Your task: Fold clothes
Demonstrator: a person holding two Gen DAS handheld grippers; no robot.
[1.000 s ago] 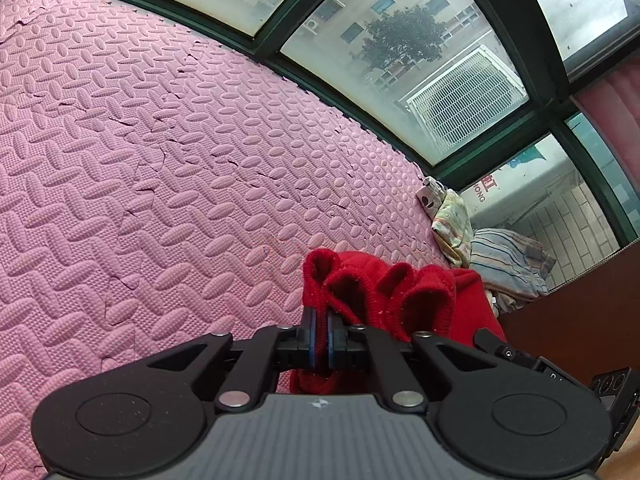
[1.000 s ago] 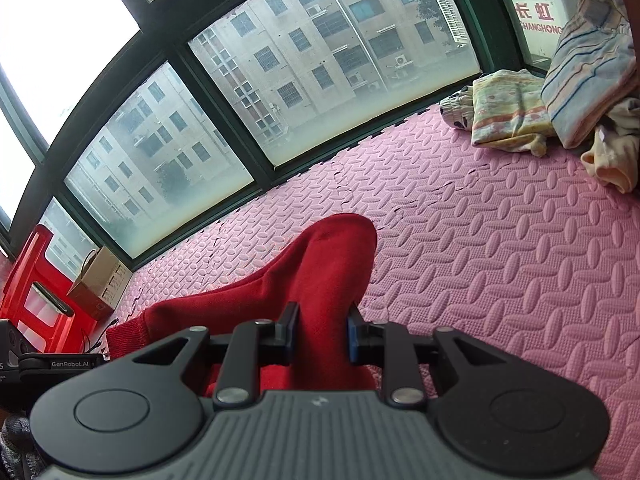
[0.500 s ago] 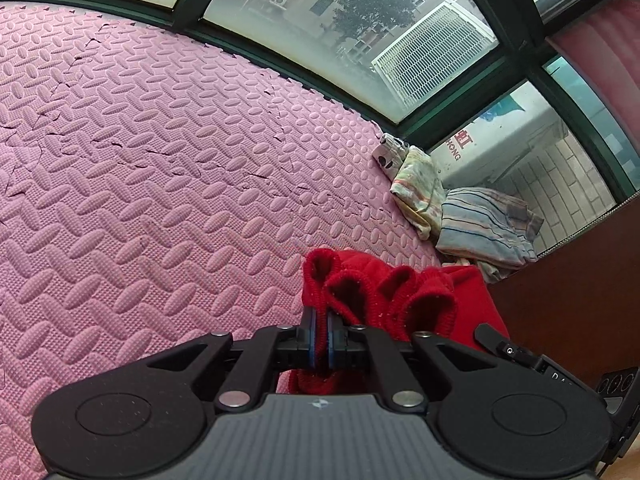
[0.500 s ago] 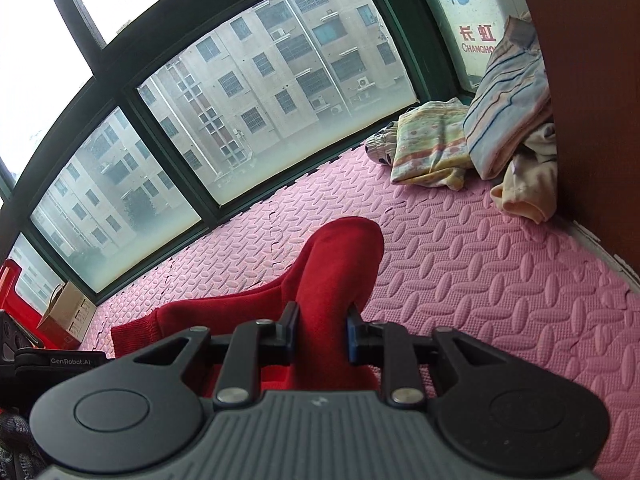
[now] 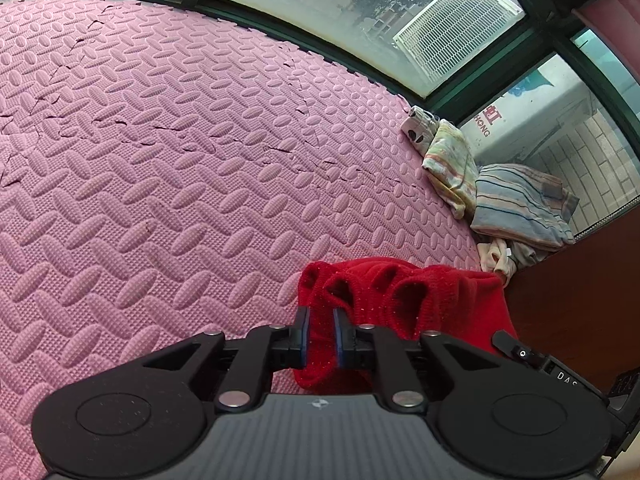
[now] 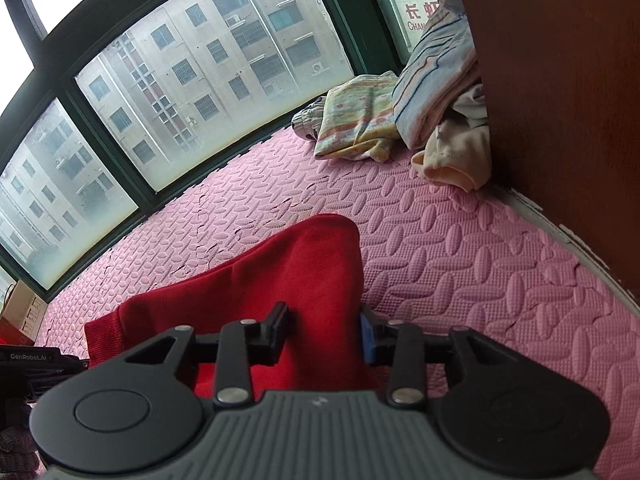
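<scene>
— Which step is this?
— Release: the red garment [image 6: 288, 276] lies bunched on the pink foam mat [image 5: 180, 168]. The left gripper [image 5: 320, 334] and right gripper [image 6: 322, 332] are both opening, cloth between their jaws.
— Next?
— Probably withdrawing cleanly, then regripping an edge.

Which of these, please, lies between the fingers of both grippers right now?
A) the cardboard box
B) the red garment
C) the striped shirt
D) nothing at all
B: the red garment sits between the fingers of the left gripper and of the right gripper, whose jaws are opening, while the striped shirt lies apart by the window.
</scene>
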